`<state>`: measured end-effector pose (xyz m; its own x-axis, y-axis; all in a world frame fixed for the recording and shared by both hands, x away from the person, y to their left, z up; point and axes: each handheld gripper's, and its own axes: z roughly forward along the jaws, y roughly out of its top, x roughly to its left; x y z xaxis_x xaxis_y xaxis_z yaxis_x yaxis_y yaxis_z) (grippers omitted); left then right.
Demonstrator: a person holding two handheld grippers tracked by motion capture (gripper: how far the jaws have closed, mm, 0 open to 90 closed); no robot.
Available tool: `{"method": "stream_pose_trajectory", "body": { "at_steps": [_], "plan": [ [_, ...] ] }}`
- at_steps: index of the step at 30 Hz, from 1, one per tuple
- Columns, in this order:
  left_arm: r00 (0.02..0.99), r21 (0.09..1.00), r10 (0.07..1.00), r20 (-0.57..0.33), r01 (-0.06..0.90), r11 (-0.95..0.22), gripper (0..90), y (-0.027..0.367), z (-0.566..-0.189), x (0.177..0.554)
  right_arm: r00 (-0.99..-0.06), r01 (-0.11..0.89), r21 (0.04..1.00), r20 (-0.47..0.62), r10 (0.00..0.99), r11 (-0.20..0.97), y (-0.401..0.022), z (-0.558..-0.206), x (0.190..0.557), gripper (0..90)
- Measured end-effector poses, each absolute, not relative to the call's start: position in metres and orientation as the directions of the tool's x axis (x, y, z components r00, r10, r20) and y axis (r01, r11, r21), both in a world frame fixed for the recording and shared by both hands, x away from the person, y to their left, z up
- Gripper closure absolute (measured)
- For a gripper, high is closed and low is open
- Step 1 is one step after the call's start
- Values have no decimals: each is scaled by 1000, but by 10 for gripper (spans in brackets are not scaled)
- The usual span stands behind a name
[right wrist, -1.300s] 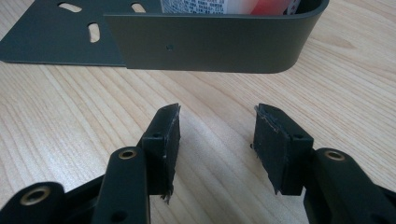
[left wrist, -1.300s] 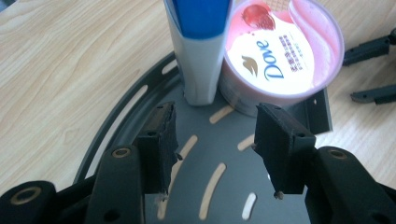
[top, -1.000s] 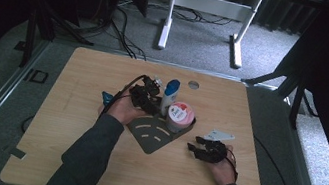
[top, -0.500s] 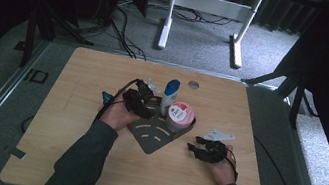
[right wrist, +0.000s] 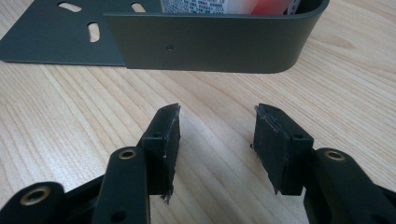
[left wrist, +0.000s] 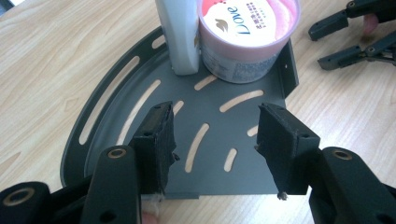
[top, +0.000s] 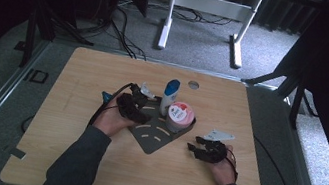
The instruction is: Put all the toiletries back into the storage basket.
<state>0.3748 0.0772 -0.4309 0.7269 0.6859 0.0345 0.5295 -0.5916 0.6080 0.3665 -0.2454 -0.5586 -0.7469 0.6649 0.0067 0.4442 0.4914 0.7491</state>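
A dark grey slotted corner tray point(top: 152, 136) lies in the middle of the wooden table. In its far corner stand a white bottle with a blue cap point(top: 170, 96) and a pink Dove jar point(top: 179, 116). My left gripper point(top: 143, 115) hovers open over the tray's left part. In the left gripper view its jaws point(left wrist: 215, 133) frame the bare tray floor point(left wrist: 140, 116), short of the bottle point(left wrist: 180, 37) and the jar point(left wrist: 247, 32). My right gripper point(top: 192, 149) rests open on the table just right of the tray. Nothing lies between its jaws point(right wrist: 217, 135), which face the tray's upright wall point(right wrist: 215, 46).
A round cable hole point(top: 193, 84) sits in the tabletop behind the bottle. A small blue item point(top: 106, 96) lies by the left hand. Beyond the table's far edge stand a white desk frame point(top: 208, 3) and cables on grey carpet.
My left gripper has drawn back from beside the bottle toward the near left, over the tray. The right gripper has stayed where it was.
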Motion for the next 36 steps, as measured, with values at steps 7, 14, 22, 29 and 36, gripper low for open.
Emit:
{"method": "stream_pose_trajectory", "body": {
  "at_steps": [7,14,22,29,36],
  "plan": [
    [733,622,681,10,529,-578,463,86,-430,366,-747,443,749,5,664,492,-245,-559,367,507],
    [750,614,662,14,516,-597,455,93,-435,357,-747,444,749,5,665,493,-245,-559,367,507],
    [739,608,674,8,531,-590,468,108,-438,351,-747,445,749,8,665,491,-246,-559,367,507],
    [724,603,689,2,549,-579,470,120,-441,346,-747,444,749,7,665,491,-246,-559,367,507],
    [716,601,698,2,557,-574,470,128,-443,342,-747,444,750,8,665,490,-246,-559,367,507]
  ]
}}
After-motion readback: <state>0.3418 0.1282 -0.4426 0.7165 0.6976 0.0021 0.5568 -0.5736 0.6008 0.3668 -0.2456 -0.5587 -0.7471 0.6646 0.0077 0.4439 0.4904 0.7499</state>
